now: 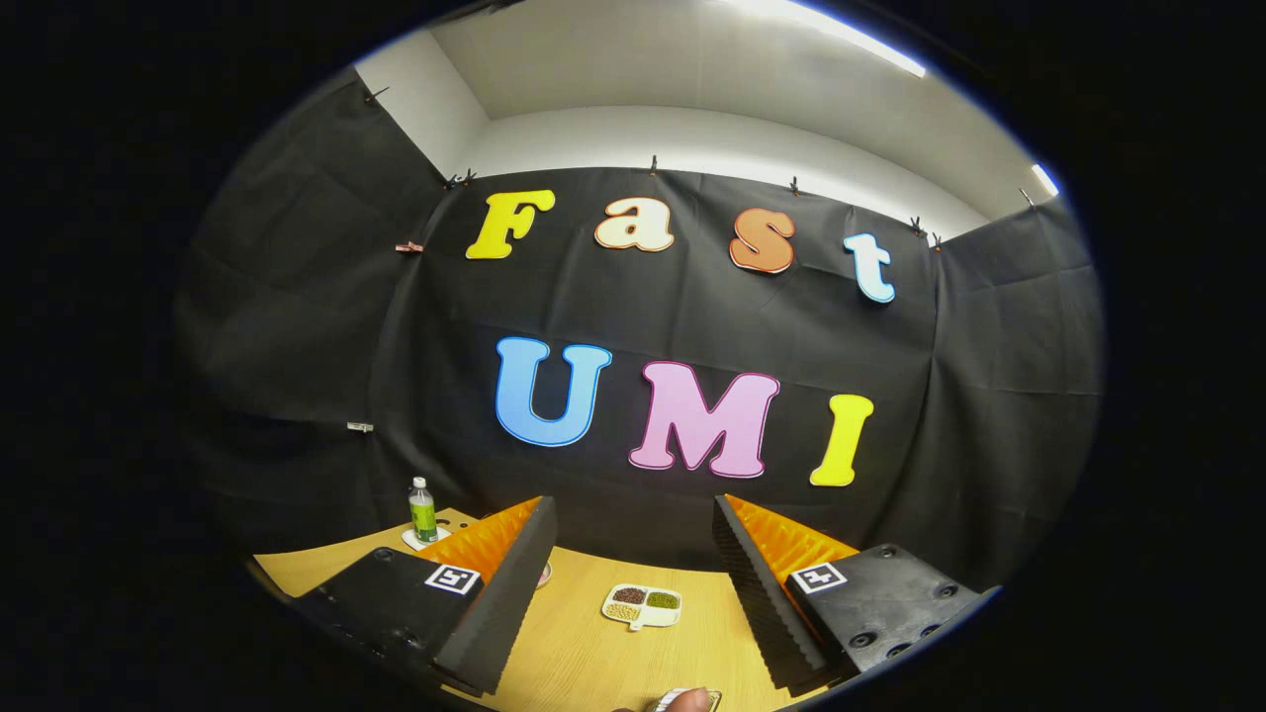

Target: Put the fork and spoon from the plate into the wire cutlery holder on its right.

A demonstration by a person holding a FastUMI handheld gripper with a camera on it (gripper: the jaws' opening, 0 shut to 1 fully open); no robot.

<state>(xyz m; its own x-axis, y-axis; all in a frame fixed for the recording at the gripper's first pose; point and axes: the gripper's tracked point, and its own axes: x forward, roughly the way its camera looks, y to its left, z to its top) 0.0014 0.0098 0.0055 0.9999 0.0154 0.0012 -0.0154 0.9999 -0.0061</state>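
Above the wooden table (584,653), the gripper (633,583) gapes empty.

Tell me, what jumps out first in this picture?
The tool with its two fingers spread wide open, holding nothing, above a wooden table. Between the fingers, further along the table, lies a small white dish with three kinds of beans or grains. Beyond the left finger, a green-labelled bottle stands near the table's far corner by the black cloth wall.

Bright ceiling strip lights (851,40) lit the booth from above with some glare, the worktop (584,653) was evenly lit and sharp, the dark wall cloth stayed dim, and fisheye distortion bent everything strongly toward the edges.
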